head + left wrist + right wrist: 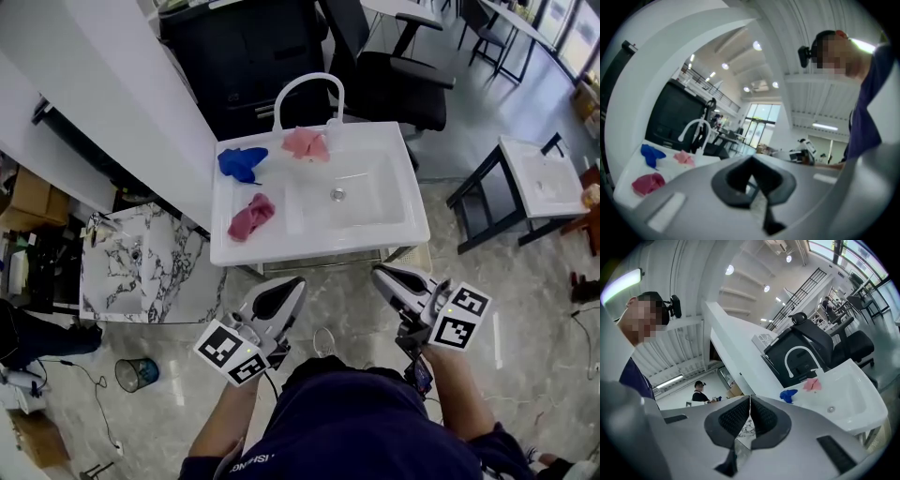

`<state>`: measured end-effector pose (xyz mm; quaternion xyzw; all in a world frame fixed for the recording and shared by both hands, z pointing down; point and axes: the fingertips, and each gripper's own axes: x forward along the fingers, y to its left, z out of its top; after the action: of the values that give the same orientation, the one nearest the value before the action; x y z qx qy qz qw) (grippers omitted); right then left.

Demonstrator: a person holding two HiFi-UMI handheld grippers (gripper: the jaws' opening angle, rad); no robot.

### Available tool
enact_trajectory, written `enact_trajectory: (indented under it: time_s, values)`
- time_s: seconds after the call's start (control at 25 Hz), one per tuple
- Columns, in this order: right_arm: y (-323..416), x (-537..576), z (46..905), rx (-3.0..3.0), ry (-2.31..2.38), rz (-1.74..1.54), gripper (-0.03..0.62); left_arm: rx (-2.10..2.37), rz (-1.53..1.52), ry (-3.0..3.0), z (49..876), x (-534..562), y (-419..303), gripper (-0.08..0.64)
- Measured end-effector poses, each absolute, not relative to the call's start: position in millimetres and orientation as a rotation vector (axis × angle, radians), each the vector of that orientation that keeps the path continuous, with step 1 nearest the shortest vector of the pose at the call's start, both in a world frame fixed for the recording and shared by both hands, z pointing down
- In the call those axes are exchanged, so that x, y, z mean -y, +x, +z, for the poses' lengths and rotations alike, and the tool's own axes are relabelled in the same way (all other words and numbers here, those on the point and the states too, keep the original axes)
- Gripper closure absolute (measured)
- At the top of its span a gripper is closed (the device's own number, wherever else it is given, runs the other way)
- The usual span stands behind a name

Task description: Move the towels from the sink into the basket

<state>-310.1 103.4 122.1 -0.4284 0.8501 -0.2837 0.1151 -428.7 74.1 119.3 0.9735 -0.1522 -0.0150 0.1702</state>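
While I'm standing in front of the sink (319,246), the jaws on my left gripper (296,282) and right gripper (378,272) are sitting pressed together, nothing between them, both well short of the towels.

Risks I'm seeing:
- Closed jaws reaching cloth are just going to shove it. On that slick white surface a towel is likely sliding instead of bunching, so the jaws need opening first.
- The blue towel (242,162) is lying at the back left corner. A push from the front is probably sending it off the edge.
- The pink towel (307,142) is lying on the back rim, right beside the faucet (307,82). A jaw coming in wide is risking a knock on the pipe.
- The basket isn't showing plainly in any view, so I'm guessing at the drop spot.

Towel state: three small crumpled cloths, all looking limp. The dark pink towel (251,217) is lying on the left ledge, nearest me. None are lying in the bowl around the drain (338,194).
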Motion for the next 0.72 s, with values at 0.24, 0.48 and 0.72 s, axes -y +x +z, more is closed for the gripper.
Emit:
enact_trajectory:
  time_s: [0.24, 0.48, 0.72]
  values:
    - [-302, -73, 124, -2.397, -1.351, -0.802, 0.583, 0.409, -0.035, 2.766, 125, -46, -436, 0.557]
    - [-303, -51, 124, -2.39, -1.376, -0.806, 0.583, 0.406, -0.038, 2.755, 128, -25, -438, 0.557]
    - [-297, -32, 128, -2.389, -1.363, -0.821, 0.583, 0.427, -0.032, 2.752, 130, -8, -434, 0.557]
